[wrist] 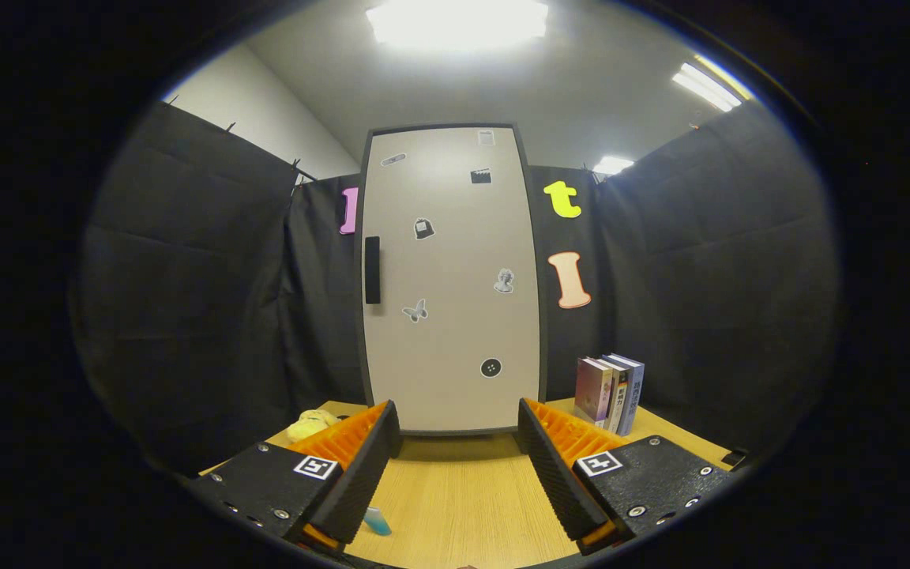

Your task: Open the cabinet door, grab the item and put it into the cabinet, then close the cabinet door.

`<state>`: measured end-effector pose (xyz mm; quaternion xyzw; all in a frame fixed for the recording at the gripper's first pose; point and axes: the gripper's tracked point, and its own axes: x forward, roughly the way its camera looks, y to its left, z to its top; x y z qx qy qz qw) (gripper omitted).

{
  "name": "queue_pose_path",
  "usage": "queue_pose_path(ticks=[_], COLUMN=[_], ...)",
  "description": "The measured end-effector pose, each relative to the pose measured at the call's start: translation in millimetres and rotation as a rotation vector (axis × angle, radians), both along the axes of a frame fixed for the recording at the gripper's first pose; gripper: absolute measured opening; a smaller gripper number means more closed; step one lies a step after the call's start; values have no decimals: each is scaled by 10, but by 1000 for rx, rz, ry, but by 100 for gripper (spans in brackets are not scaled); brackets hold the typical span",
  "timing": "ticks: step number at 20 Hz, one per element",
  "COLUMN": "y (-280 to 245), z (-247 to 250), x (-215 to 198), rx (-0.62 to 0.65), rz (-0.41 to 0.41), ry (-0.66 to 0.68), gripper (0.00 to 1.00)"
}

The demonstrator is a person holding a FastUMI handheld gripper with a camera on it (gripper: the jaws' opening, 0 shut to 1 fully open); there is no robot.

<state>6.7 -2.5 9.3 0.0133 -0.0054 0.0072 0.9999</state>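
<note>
The cabinet (452,276) stands upright at the far end of the wooden table, directly beyond the fingers. Its door (455,316) is closed, flat, pale grey, set in a dark frame, and carries several small stickers. A dark vertical handle (373,269) is mounted at mid height near the door's left edge. A yellow soft item (309,424) lies on the table near the cabinet's lower left corner, partly hidden behind the left finger.

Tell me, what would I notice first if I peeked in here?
The tall cabinet door, shut and dotted with stickers, stands straight beyond the open gripper. A black handle sits on its left edge. Some books stand upright right of it, on the wooden table.
</note>
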Motion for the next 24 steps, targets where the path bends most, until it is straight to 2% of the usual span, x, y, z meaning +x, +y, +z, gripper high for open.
queue_pose_path(ticks=[10, 24], y=[234, 848], z=[421, 1135], x=[536, 1745], rx=[28, -45], rz=[75, 220], ry=[-47, -76], gripper=[94, 94])
